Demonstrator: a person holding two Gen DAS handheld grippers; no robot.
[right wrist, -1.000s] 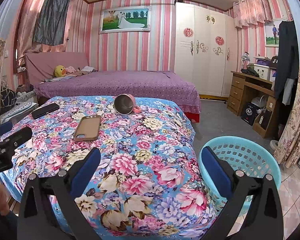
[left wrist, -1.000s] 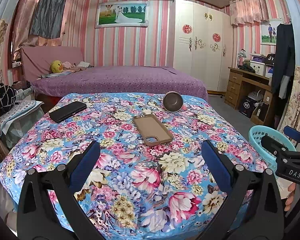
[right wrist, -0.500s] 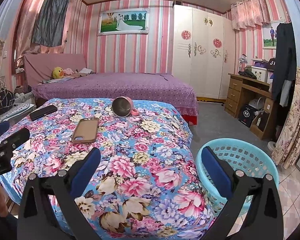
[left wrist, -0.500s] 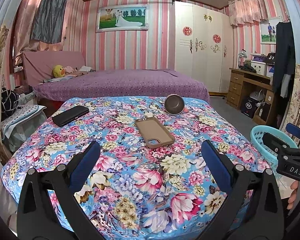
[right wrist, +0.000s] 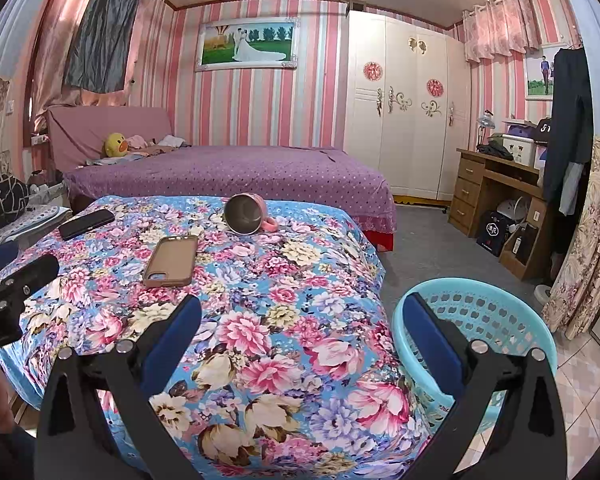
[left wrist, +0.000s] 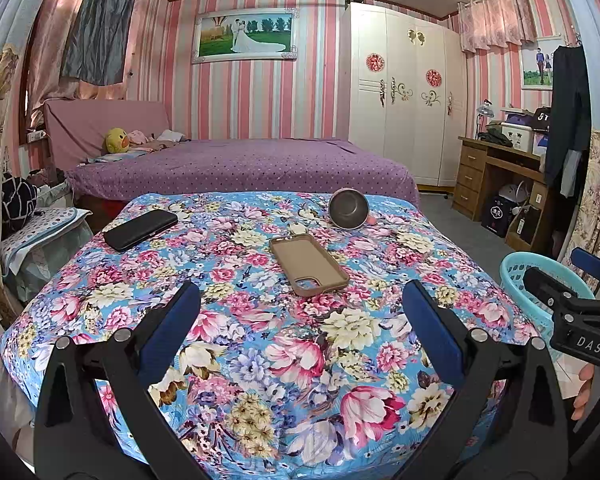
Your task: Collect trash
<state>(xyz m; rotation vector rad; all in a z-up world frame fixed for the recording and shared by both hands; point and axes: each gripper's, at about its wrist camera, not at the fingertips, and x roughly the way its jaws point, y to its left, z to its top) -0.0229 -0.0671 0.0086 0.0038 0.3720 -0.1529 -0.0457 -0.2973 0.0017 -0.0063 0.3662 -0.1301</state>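
A floral-covered table point(left wrist: 260, 340) holds a brown phone case point(left wrist: 308, 266), a black phone point(left wrist: 140, 230) and a tipped pink mug point(left wrist: 348, 210). My left gripper point(left wrist: 300, 332) is open and empty above the table's near edge. My right gripper point(right wrist: 300, 332) is open and empty over the table's right corner, beside a light blue basket point(right wrist: 496, 320) on the floor. The case point(right wrist: 172, 260), mug point(right wrist: 246, 218) and black phone point(right wrist: 86, 224) also show in the right wrist view. The right gripper shows at the right of the left wrist view point(left wrist: 572, 296).
A purple bed point(left wrist: 240, 172) stands behind the table. A white wardrobe point(left wrist: 404, 104) and a wooden desk point(left wrist: 496, 176) are at the right. A stool with cloth point(left wrist: 40, 232) is left of the table. The basket point(left wrist: 540, 280) sits by a floral curtain point(right wrist: 588, 240).
Both grippers have risen and drawn back a little from the table, so the objects look farther away. Both stay open and empty. Nothing on the table has moved.
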